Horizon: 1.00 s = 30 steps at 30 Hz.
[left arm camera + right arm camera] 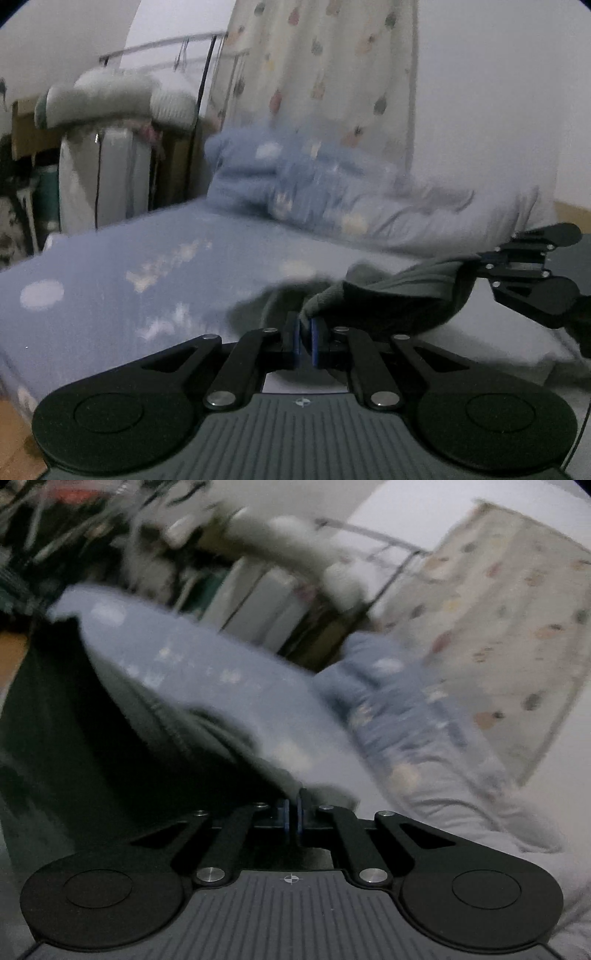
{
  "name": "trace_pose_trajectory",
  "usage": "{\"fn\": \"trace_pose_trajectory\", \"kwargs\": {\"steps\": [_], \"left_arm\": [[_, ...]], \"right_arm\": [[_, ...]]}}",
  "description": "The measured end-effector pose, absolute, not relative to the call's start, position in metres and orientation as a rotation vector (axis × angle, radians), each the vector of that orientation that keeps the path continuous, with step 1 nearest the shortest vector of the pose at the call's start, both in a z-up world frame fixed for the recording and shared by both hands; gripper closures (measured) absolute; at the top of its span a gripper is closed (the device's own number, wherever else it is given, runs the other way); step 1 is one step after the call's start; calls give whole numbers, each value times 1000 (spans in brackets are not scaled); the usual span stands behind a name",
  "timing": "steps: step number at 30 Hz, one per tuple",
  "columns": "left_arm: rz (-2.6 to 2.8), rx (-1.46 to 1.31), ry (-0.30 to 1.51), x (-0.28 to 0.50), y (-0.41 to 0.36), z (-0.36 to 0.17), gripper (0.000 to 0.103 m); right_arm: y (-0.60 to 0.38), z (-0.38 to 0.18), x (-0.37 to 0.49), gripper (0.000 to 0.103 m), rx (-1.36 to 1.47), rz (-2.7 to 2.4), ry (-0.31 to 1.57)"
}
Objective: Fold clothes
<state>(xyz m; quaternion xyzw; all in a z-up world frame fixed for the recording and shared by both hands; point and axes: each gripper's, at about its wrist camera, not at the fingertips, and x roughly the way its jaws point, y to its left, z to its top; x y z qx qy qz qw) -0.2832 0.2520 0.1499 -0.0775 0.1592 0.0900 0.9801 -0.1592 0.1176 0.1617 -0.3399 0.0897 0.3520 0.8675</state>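
At the bottom centre of the left wrist view, the left gripper has its blue pads pressed together on a fold of the dark grey garment. The cloth runs from that pinch toward the right of the frame, where the right gripper reaches in from the right edge with the garment bunched at its tips. In the right wrist view, the right gripper sits at the bottom centre with its pads nearly touching and an edge of the garment caught between them; the rest of the cloth hangs as a dark mass across the left half of that frame. Beneath and beyond the garment lies a bed sheet, blue with pale cloud patches. Farther back, at mid frame, a crumpled blue quilt is heaped on the bed. Behind it, at the upper centre, hangs a pale curtain with small coloured spots, blurred by motion.
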Motion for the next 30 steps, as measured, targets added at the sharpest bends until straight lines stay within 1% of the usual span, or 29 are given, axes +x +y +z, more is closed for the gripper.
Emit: {"fn": "trace_pose_trajectory", "kwargs": {"steps": [7,10,12,14,17,18,20,22,24,26,27,28,30], "left_arm": [[163,-73,105,-304,242,258,95],[156,-19,21,-320,236,306,95],[143,25,-8,-330,231,335,95],[134,48,-4,-333,228,351,95],[138,78,83,-319,231,341,95],[143,72,136,-310,235,324,95],[152,62,244,-292,244,290,95],[166,54,346,-273,250,249,95],[183,44,440,-254,256,203,95],[191,21,500,-238,262,171,95],[195,16,526,-230,263,157,95],[197,12,549,-223,264,144,95],[191,8,561,-211,267,131,95]], "right_arm": [[83,263,-197,99,-537,666,35],[65,306,-222,99,-486,677,6],[54,335,-238,99,-454,687,-10],[43,360,-253,99,-413,708,-4],[38,364,-246,98,-369,777,113],[41,355,-240,98,-367,791,164],[53,320,-220,98,-386,815,287],[69,271,-192,98,-401,842,437],[86,223,-169,98,-426,847,540],[101,179,-146,95,-453,822,611],[107,161,-134,82,-471,792,635],[111,146,-125,62,-491,745,646],[110,138,-115,49,-508,658,616]]}}
